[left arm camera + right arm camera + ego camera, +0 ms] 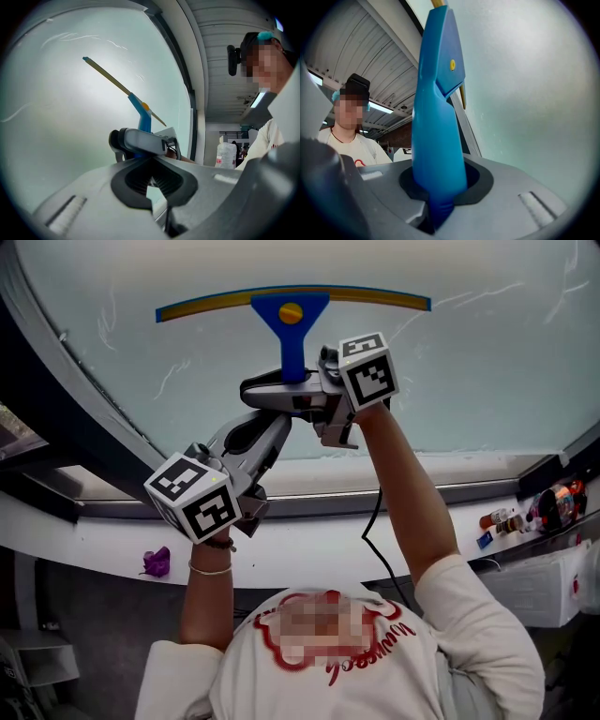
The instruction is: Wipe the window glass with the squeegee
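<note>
While clamped low on its blue handle (pixel 438 140) by the right gripper (pixel 281 395), jaws pinching hard from both sides, stands upright on the glass (pixel 469 362): squeegee (pixel 292 320), blade (pixel 375 298) level and high, handle pointing down into the gripper. Just beneath, left gripper (pixel 270 427), angled up toward the right one, jaws drawn almost together with only a slit of light between, nothing in them; touching the right gripper or merely beside it, cannot tell.

Around: thin wet streaks on the glass, dark frame (pixel 56 418) curving down the left, white sill (pixel 309 540) below. On the sill, purple scrap (pixel 157 562) at left and small bottles (pixel 502 519) far right, both well apart from the squeegee. Black cable (pixel 373 521) hanging beside the right forearm.

From the left gripper view alone: blade slanting across pale glass, right gripper lying crosswise in front, white jug (pixel 226 153) past the frame. From the right gripper view alone: handle filling the middle, rising from between the jaws, yellow blade edge at top, ribbed ceiling with a strip light (pixel 382 108) behind.
</note>
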